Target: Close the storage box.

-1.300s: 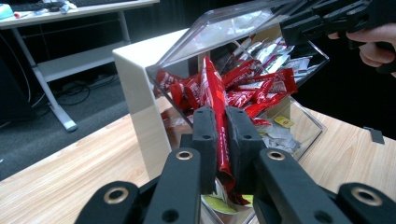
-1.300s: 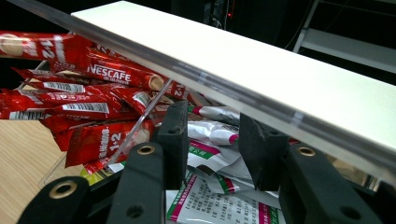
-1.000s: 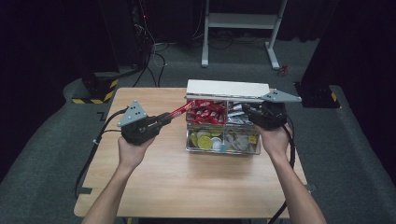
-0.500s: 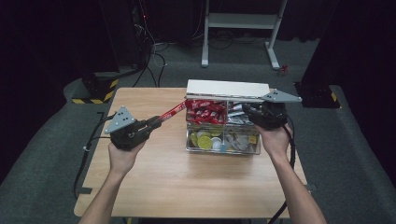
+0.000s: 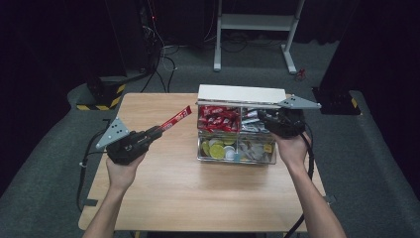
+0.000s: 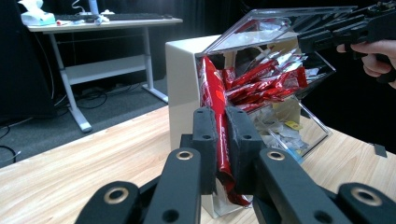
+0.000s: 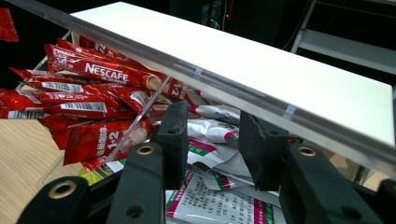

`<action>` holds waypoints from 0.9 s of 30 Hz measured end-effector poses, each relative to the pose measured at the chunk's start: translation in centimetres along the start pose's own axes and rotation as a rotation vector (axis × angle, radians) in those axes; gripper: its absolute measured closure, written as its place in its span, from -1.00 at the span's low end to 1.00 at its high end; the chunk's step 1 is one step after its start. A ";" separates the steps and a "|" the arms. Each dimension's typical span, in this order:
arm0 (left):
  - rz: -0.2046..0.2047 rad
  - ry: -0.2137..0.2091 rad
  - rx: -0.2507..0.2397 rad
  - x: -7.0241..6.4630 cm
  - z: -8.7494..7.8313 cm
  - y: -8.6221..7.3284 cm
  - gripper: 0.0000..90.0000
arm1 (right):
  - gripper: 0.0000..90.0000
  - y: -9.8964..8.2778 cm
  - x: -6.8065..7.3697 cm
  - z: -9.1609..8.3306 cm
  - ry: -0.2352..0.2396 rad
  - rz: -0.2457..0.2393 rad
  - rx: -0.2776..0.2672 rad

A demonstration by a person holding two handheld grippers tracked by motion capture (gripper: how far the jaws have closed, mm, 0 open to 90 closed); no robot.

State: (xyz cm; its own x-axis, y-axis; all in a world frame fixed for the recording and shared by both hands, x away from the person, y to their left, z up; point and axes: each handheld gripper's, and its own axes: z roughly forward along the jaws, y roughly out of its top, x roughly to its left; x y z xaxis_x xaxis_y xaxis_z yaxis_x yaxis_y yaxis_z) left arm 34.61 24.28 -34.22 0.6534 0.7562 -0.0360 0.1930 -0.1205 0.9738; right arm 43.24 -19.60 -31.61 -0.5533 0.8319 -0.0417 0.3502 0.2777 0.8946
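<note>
Left gripper (image 5: 157, 132) has its jaws clamped on a red coffee stick (image 5: 177, 118), held above the worktop (image 5: 163, 183) just left of the clear sachet box (image 5: 236, 157). Right gripper (image 5: 261, 117): jaws narrowly parted with nothing between them, under the box's raised lid (image 5: 242, 94).

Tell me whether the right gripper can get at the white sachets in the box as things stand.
Probably yes: the right gripper already reaches under the raised clear lid, and the white sachets lie uncovered just beyond its jaws.

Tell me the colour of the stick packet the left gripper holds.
Red stick packet with small white print, clearest in the left gripper view.
</note>
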 end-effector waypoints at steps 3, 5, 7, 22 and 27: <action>0.003 0.013 0.006 0.2 -0.2 -0.4 0.85 | 0.39 0.0 -0.1 0.0 0.000 0.002 0.002; -0.007 0.016 0.003 0.4 -0.4 -0.8 0.85 | 0.39 0.0 -0.1 0.0 -0.001 0.002 0.001; -0.015 0.021 0.003 0.6 -0.4 -1.1 0.85 | 0.39 0.0 -0.1 0.0 -0.002 0.004 0.003; -0.050 0.056 0.022 1.5 -0.8 -3.1 0.85 | 0.39 0.0 -0.2 -0.3 -0.003 0.007 0.004; -0.058 0.064 0.033 1.7 -0.6 -3.8 0.85 | 0.39 -0.1 -0.3 -0.3 -0.004 0.008 0.003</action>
State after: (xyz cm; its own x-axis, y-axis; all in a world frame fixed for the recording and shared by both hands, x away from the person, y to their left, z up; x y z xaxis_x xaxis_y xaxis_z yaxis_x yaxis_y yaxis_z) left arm 34.54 26.42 -37.84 0.5923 0.8020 -0.0771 0.2538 -0.0949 0.9626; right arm 43.10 -20.00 -31.49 -0.5473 0.8361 -0.0369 0.3565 0.2727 0.8936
